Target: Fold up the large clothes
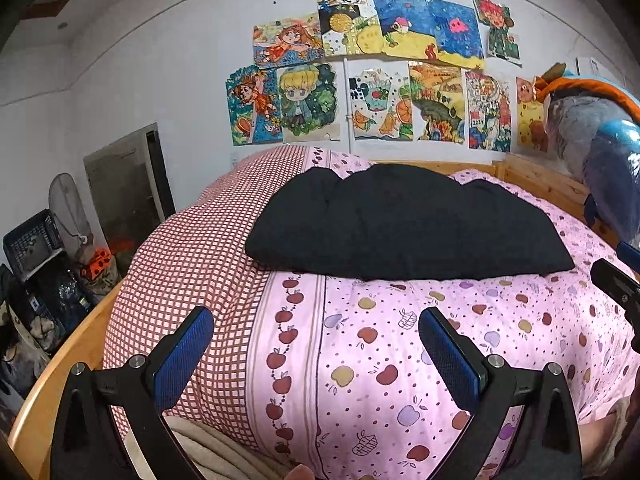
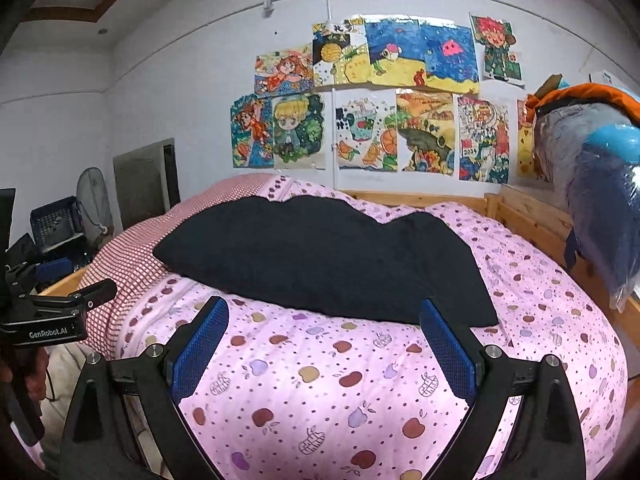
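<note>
Open quilt [image 1: 400,360] lies between my hand-held grippers and the black garment [image 1: 400,224], giving free passage along the bed's near edge. At the bed's right edge, the wooden rail [image 2: 532,216] and a plastic-wrapped bundle [image 2: 600,200] overhang. Crates [image 1: 36,240] crowd beyond the left edge.

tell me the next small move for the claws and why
Probably move both claws forward to the near edge of the black garment. The left claw and right claw are both open, empty and short of it, over the pink quilt. The garment lies in a loose, uneven heap, so it needs gripping before any further fold.
</note>
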Tool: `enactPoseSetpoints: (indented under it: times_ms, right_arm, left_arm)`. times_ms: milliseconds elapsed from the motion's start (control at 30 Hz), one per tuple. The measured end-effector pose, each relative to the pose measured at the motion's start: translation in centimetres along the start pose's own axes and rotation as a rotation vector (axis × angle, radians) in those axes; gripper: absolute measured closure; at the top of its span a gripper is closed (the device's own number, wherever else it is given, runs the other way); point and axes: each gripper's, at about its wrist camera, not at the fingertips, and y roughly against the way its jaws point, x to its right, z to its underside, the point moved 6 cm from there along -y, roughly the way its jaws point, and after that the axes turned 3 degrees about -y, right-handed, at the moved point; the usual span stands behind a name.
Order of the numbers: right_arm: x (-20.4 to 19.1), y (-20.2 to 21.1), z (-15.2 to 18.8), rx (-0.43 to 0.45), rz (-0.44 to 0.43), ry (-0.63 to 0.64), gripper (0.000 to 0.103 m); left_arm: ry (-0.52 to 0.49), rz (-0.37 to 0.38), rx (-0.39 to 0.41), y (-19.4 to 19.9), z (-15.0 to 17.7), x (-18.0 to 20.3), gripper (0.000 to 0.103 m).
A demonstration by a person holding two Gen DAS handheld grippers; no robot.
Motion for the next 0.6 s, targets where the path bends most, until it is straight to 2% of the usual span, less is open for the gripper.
enactPoseSetpoints:
  times_ms: [200, 600]
  right_arm:
    - [0.7, -1.3, 1.3, -0.044, 0.019, -0.020, 0.009]
    - [1.2, -2.2, 2.2, -0.069, 0.040, -0.039, 0.009]
  left_arm:
    - [-0.008, 0.021, -0.008, -0.9, 0.1, 0.4, 0.000]
    - [-0.015, 0.014, -0.003, -1.5, 0.0, 1.0, 0.000]
